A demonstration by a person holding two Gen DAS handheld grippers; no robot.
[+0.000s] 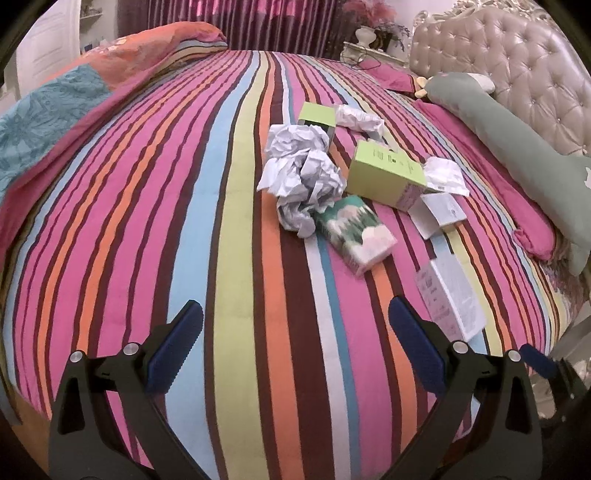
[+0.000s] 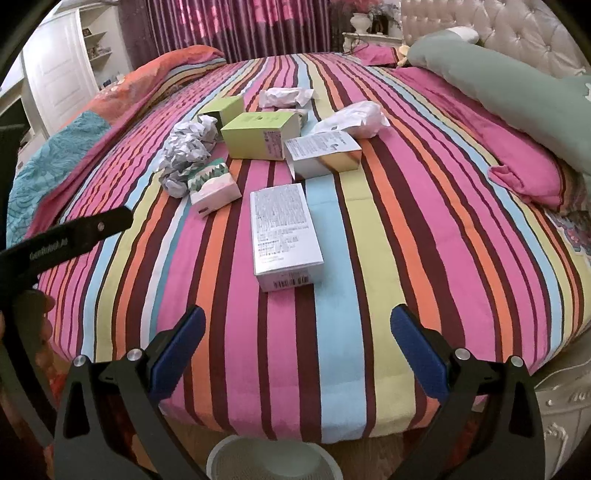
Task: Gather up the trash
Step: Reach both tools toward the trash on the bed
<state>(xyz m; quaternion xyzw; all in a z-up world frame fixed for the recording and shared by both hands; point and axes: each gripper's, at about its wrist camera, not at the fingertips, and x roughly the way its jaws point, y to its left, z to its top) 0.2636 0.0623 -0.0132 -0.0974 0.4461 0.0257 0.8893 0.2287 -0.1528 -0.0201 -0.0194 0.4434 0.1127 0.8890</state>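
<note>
Crumpled paper and boxes litter striped bedspread.

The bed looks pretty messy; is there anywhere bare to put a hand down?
Yes: the striped bedspread is bare between the crumpled paper and the folded quilt, and along the near edge before the white box. It is crowded in the middle, around the green boxes and tissue pack.

We see a striped bedspread across the bed, a long green pillow against the tufted headboard, magenta curtains behind, a white door left.
</note>
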